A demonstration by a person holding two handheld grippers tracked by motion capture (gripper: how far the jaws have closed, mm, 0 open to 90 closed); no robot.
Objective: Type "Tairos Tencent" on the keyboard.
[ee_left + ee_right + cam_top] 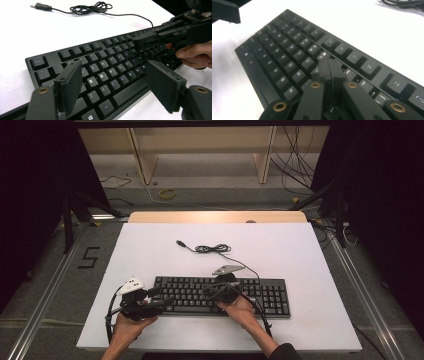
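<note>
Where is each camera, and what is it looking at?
High view: above the table, looking down; both hands, keyboard.
Left gripper view: on the left gripper, jaws open over the keys; right gripper beyond.
Right gripper view: on the right gripper, jaws shut over the keys.
All share the keyboard.

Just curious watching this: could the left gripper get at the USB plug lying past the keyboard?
Probably yes: the left gripper is open, and only the low keyboard lies between it and the USB plug.
</note>
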